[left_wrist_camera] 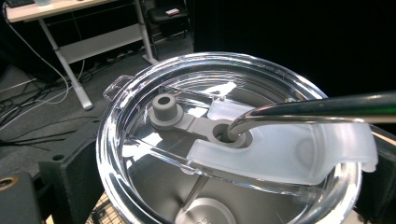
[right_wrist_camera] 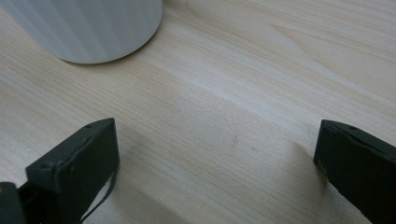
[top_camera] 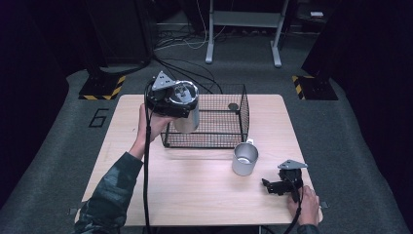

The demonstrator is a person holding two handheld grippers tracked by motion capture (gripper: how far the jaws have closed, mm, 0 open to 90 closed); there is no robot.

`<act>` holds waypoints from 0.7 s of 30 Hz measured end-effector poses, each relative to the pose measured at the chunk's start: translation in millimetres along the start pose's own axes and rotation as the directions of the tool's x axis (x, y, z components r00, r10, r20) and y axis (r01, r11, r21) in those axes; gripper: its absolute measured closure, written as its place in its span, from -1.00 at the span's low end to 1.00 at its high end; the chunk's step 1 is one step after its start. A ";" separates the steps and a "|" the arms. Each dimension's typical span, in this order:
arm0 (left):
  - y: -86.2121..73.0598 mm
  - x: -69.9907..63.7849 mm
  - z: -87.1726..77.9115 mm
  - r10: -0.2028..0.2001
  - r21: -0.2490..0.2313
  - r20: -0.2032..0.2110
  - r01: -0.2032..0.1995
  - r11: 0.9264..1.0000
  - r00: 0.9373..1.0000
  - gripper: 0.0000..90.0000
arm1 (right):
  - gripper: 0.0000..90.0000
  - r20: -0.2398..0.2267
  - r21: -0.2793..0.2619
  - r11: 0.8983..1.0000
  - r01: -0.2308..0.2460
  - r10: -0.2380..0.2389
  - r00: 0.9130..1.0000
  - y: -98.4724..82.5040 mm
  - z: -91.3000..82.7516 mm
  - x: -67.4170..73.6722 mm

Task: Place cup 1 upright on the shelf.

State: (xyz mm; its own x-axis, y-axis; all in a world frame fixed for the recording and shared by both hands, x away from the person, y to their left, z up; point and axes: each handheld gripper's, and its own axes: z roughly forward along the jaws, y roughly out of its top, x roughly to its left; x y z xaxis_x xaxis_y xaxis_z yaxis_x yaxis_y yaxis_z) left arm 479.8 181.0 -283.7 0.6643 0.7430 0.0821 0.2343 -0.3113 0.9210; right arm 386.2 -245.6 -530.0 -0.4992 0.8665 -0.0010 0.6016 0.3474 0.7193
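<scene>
A steel tumbler (top_camera: 187,113) hung upright in the left claw (top_camera: 174,100), raised above the near-left corner of a black wire basket (top_camera: 214,127). A clear plastic lid (left_wrist_camera: 224,140) closed its top, with a frosted slider and a grey plug on it, and a bent metal straw (left_wrist_camera: 317,108) ran through the lid's hole. A second steel tumbler (top_camera: 244,158), open and without a lid, stood upright on the bench (top_camera: 195,190) just near the basket's near-right corner.
</scene>
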 end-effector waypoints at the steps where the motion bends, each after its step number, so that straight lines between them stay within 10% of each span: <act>1: 0.1 1.1 1.3 0.000 0.003 0.000 0.000 1.000 1.000 -0.92 | -1.00 0.000 0.000 1.000 -0.002 0.002 1.000 0.0 0.0 0.1; 21: 3.0 18.1 28.7 -0.035 0.017 -0.045 0.035 0.999 0.998 -0.92 | -1.00 0.000 0.002 1.000 0.000 0.000 1.000 0.0 -0.1 0.0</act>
State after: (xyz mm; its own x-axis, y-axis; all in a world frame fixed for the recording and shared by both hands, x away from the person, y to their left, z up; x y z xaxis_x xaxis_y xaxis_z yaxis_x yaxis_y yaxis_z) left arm 512.9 176.6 -290.3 0.6232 0.7792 0.0673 0.2694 -0.2946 0.9168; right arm 386.1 -245.6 -529.9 -0.4993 0.8664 -0.0007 0.6029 0.3480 0.7179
